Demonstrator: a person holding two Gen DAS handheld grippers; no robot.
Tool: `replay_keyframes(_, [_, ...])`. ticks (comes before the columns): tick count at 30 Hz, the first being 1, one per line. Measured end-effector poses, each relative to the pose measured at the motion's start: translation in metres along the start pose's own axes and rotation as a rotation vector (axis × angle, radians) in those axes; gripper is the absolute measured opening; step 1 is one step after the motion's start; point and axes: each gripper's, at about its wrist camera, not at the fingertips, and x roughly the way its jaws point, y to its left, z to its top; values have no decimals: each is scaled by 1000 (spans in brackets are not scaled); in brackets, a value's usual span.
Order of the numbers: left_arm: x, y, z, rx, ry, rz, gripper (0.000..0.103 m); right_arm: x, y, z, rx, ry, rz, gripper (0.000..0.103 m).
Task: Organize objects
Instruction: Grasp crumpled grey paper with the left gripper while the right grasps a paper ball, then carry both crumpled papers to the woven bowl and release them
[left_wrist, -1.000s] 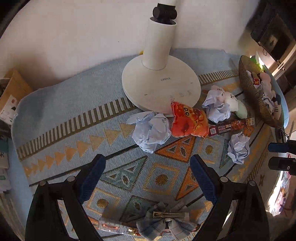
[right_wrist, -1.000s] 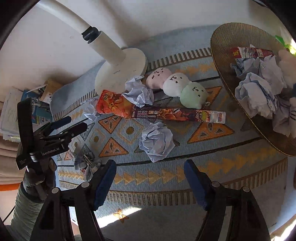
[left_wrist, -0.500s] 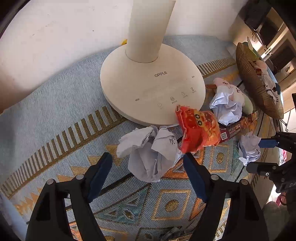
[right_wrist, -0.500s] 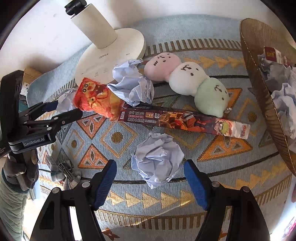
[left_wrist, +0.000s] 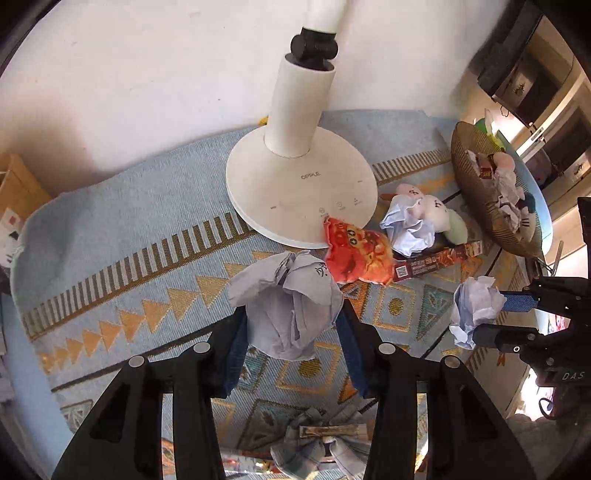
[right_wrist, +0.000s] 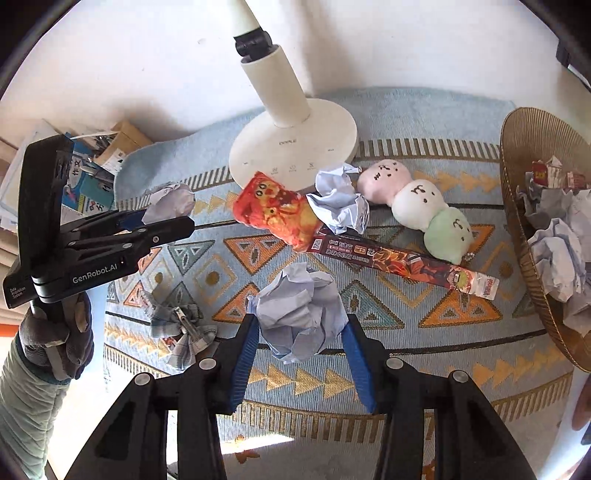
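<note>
Grippers both clamped on paper | left gripper (left_wrist: 291, 325): grey paper ball (left_wrist: 286, 306), just in front of lamp base (left_wrist: 301, 192); right gripper (right_wrist: 299, 332): blue-white paper ball (right_wrist: 299, 314), further out from lamp base, short of basket (right_wrist: 517, 206)

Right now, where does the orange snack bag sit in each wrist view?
Left wrist: orange snack bag right of centre, overlapping the white lamp base front edge.
Right wrist: orange snack bag centre-left, at the same base front edge.
Shared landmark: the long printed box beside it.
</note>
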Motion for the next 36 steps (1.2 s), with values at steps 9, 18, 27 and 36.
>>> replay_keyframes(9, [-43,-66,24,44,-107,-39,43,-28,-35,-2,164,8,157,46])
replay_keyframes(18, [-45,-156,60,103,-162,-166,43,-107,-115,-10,264,-118,82,46])
replay_keyframes(27, [-24,-245,110,197,-199,-219,43,-199,-237,-10,459,-281,-89,46])
replay_keyframes(36, [22,-299,158,248,-161,-237,43,-205,-290,19,502,-282,-162,46])
